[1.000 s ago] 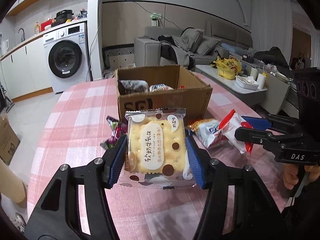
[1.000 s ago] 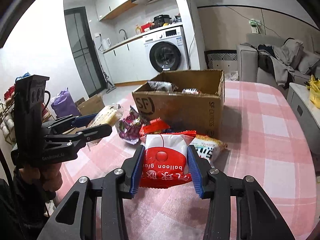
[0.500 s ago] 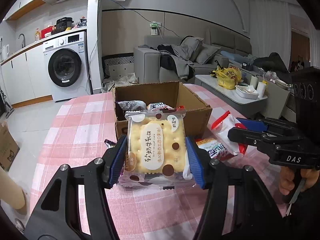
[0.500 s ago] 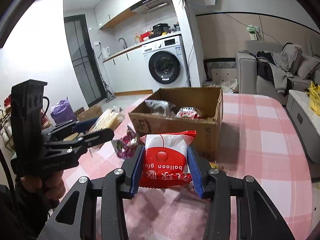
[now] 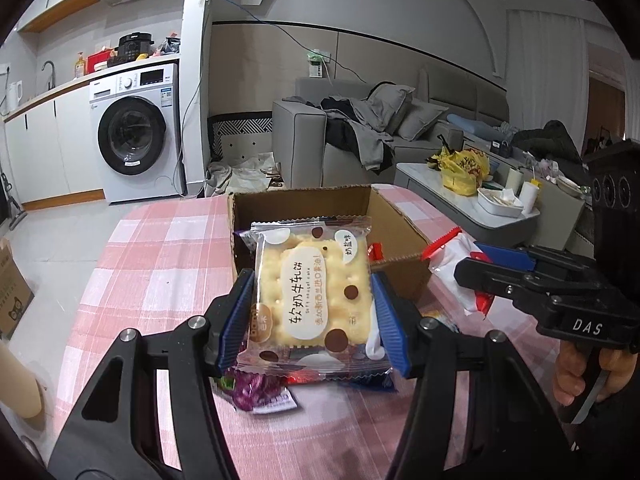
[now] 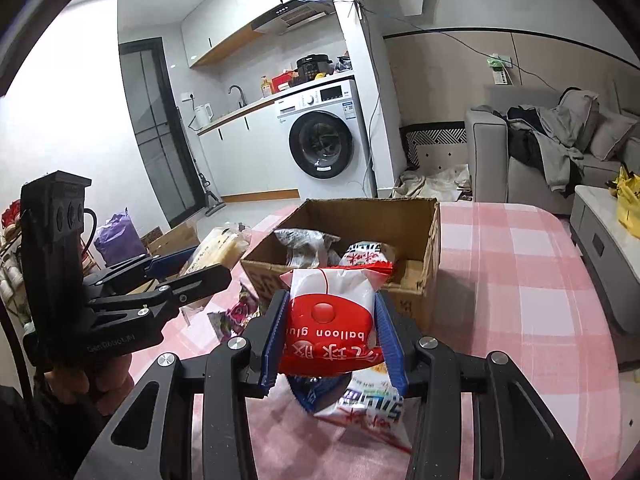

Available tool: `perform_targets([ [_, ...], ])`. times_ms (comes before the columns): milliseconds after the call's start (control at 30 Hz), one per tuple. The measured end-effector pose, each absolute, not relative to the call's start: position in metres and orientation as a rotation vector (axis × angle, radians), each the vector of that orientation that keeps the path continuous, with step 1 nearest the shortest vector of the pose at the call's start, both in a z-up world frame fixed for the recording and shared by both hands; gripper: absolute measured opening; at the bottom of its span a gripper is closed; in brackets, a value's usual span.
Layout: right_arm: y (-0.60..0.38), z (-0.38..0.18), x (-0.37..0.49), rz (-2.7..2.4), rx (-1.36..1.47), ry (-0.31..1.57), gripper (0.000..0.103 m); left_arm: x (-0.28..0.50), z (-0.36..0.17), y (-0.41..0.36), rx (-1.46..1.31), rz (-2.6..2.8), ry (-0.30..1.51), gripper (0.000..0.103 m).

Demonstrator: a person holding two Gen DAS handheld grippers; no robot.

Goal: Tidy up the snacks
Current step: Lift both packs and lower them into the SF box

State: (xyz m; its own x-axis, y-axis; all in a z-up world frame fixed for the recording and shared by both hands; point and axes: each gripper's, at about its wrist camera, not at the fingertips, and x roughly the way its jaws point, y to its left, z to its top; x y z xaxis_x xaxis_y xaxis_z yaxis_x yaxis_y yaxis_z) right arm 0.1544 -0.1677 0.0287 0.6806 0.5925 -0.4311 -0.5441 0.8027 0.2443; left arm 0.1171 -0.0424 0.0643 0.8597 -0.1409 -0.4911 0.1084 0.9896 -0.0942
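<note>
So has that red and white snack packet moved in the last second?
Yes. The red and white packet, clamped in the right gripper, rose off the table toward the cardboard box.

Left gripper [image 5: 314, 320]: black plastic linkage arms, silver round screws at the joints, blue ribbed pads [image 5: 236, 320] on both fingers. Right gripper [image 6: 332, 342]: same build, black arms, silver screws, blue ribbed pads [image 6: 394, 344]. White "DAS" lettering on the right unit's side; faint embossed text on the left unit's. Bare-skinned right hand [image 5: 580, 368] around a black handle with a metal trigger.
</note>
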Motion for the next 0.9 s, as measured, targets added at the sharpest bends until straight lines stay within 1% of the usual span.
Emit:
perform_targets([
  [433,-0.164,0.040,0.189,0.613,0.129,0.516,0.043,0.169,0.072,-0.032,-0.083,-0.116,0.505,0.055],
  [900,-0.160,0.037,0.229,0.592,0.173,0.537,0.043,0.226,0.058,-0.038,-0.053,-0.122,0.528,0.055],
])
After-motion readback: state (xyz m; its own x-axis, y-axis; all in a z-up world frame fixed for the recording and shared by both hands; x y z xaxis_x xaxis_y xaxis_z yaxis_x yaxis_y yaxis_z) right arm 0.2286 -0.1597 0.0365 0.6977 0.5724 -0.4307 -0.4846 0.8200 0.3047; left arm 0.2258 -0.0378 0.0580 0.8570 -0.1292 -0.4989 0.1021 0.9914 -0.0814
